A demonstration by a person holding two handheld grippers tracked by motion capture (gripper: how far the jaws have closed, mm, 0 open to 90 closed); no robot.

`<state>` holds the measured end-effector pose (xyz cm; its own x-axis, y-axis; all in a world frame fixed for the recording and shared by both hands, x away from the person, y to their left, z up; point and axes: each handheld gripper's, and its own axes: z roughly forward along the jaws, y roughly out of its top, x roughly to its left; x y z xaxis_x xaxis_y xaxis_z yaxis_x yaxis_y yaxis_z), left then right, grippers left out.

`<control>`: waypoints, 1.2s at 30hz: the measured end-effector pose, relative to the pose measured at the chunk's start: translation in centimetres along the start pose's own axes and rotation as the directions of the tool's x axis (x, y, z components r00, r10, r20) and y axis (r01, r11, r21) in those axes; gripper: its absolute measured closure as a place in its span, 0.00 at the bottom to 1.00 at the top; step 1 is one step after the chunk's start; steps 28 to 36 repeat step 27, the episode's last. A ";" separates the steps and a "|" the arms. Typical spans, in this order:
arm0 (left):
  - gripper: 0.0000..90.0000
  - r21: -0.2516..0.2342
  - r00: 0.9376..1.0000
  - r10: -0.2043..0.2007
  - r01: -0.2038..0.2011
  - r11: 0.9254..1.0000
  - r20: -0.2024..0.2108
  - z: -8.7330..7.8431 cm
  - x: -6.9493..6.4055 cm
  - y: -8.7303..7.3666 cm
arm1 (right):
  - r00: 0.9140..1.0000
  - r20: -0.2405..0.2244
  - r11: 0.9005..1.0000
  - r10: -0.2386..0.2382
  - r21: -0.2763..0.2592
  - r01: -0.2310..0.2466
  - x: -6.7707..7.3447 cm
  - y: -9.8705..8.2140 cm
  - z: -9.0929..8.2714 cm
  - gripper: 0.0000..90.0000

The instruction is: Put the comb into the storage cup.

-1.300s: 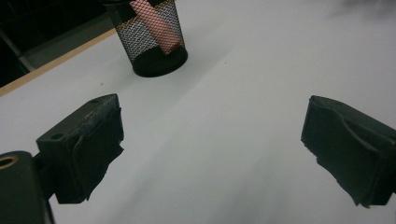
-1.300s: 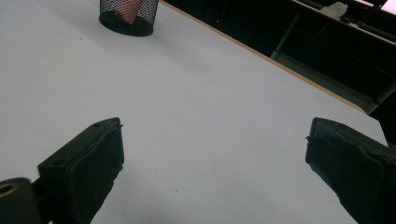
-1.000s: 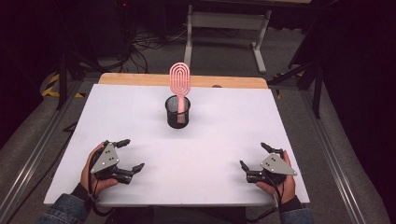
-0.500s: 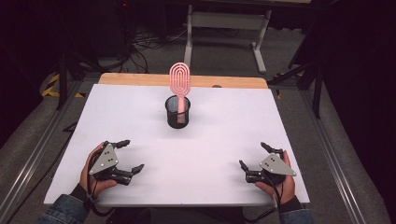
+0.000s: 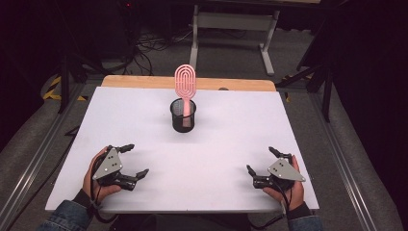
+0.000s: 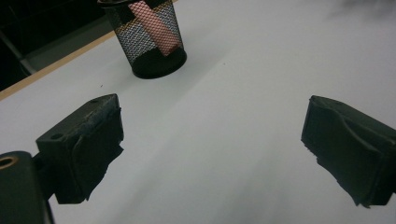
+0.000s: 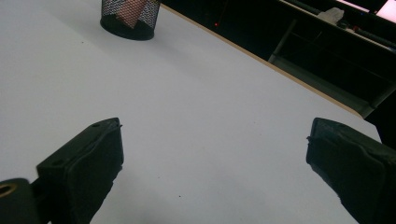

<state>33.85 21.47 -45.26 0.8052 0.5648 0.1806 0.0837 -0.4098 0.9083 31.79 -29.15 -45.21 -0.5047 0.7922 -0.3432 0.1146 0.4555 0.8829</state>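
Left gripper (image 5: 131, 160): lower left, jaws wide apart, holding nothing.
Right gripper (image 5: 262, 160): lower right, jaws wide apart, holding nothing.
Pink spatula (image 5: 185, 85): upright in black mesh cup (image 5: 183, 118), frame centre.

Your left hand (image 5: 98, 175) grips left gripper (image 5: 134, 161) low at near-left, forearm in denim sleeve entering from bottom edge. Jaws spread wide, nothing between them, pointing forward and inward. Your right hand (image 5: 286, 185) grips right gripper (image 5: 262, 161) at near-right, wrist likewise low. Its jaws also wide apart, holding nothing, angled inward toward centre. Grey three-cornered plates face up on both. Grippers well apart from each other.
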 end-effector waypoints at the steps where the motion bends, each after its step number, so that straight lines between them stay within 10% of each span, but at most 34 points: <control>1: 0.07 0.000 1.000 0.000 0.000 1.000 0.000 0.0 0.0 0.0 | 1.000 0.000 1.000 0.000 0.000 0.000 0.0 0.0 0.0 0.05; 36: 0.07 0.004 1.000 -0.009 0.009 1.000 -0.002 0.2 0.3 -0.1 | 1.000 0.000 1.000 -0.005 -0.007 0.005 0.1 0.1 0.3 0.06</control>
